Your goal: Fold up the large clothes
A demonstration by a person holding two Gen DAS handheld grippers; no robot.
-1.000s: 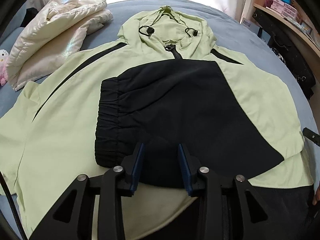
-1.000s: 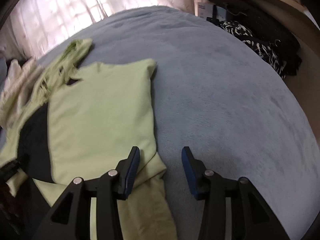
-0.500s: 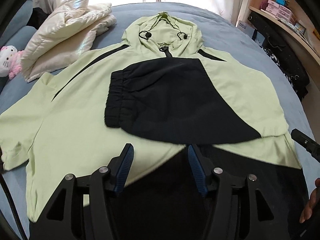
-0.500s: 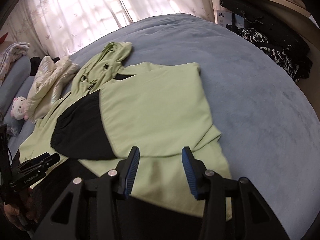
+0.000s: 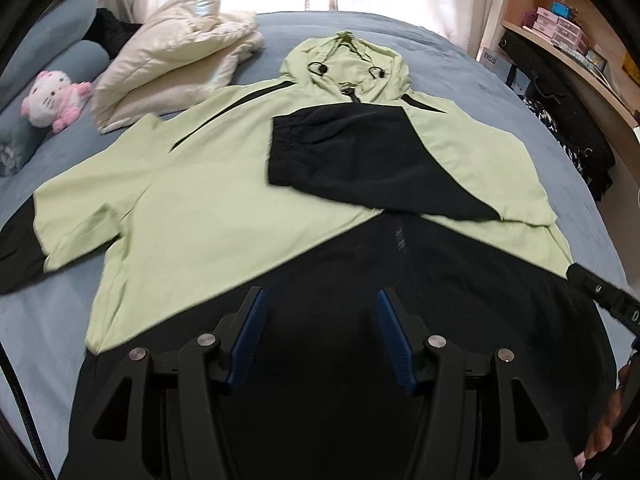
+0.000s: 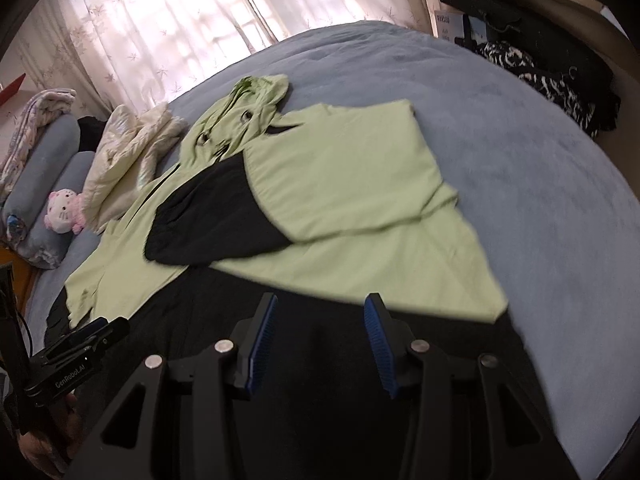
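Observation:
A light green and black hoodie lies face up on the blue bed, hood toward the window. Its right sleeve is folded across the chest, black cuff ending near the zipper. The left sleeve stretches out flat to the side. My left gripper hovers open over the black lower part of the hoodie, nothing between its pads. My right gripper is open too, above the same black hem area on the hoodie's right side. Each gripper shows at the edge of the other's view.
A cream puffer jacket and a pink plush toy lie at the far left by grey-blue pillows. Dark clothes and shelves line the right side. Bare blue bedding spreads right of the hoodie.
Both grippers drew back from the chest toward the hem and rose a little. The left jaws widened and left the black sleeve lying folded across the chest.

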